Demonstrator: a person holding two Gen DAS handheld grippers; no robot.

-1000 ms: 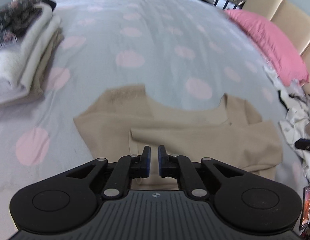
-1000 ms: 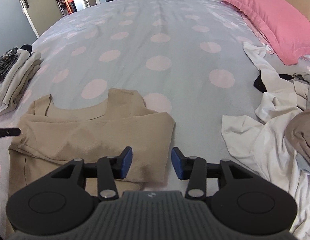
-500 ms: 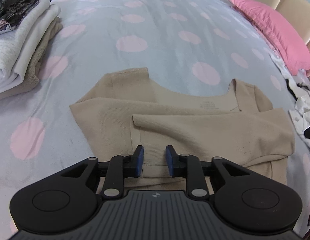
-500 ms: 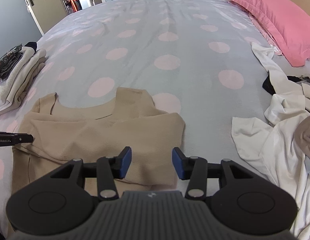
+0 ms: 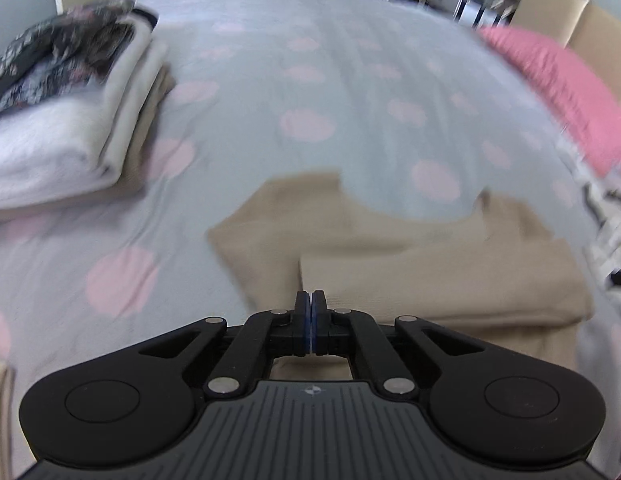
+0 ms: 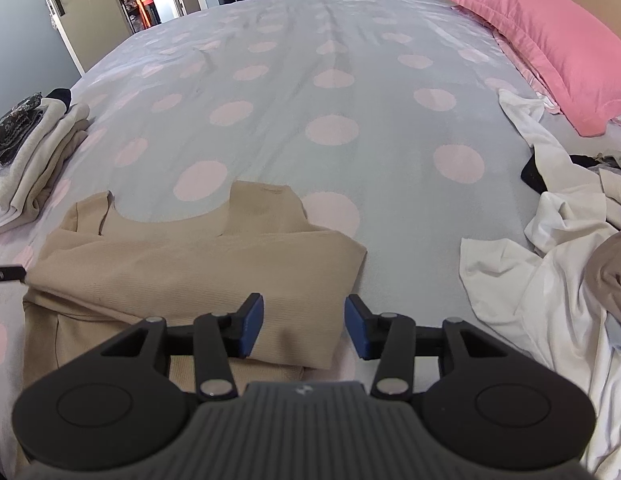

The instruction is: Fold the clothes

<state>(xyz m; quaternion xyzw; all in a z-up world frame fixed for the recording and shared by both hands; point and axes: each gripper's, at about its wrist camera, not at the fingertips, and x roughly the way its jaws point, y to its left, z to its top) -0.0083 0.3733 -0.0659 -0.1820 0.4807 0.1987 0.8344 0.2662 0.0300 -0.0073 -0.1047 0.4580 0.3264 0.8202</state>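
Observation:
A beige knit top [image 5: 410,256] lies partly folded on the grey bedspread with pink dots [image 5: 310,80]; it also shows in the right wrist view [image 6: 198,264]. My left gripper [image 5: 311,300] is shut, its pads pressed together over the top's near left part; the view is blurred, and I cannot tell if cloth is pinched. My right gripper [image 6: 304,324] is open, its fingers astride the top's near right corner, just above it. The left gripper's tip [image 6: 6,274] shows at the left edge of the right wrist view.
A stack of folded clothes [image 5: 70,128] sits at the left [image 6: 30,160]. A heap of unfolded white and grey clothes [image 6: 558,264] lies at the right. A pink pillow [image 6: 550,48] lies at the far right against a beige headboard [image 5: 582,24].
My left gripper opened a little, then shut fully, and swung left so the folded stack looms larger. My right gripper stayed open and shifted slightly forward over the top's right corner.

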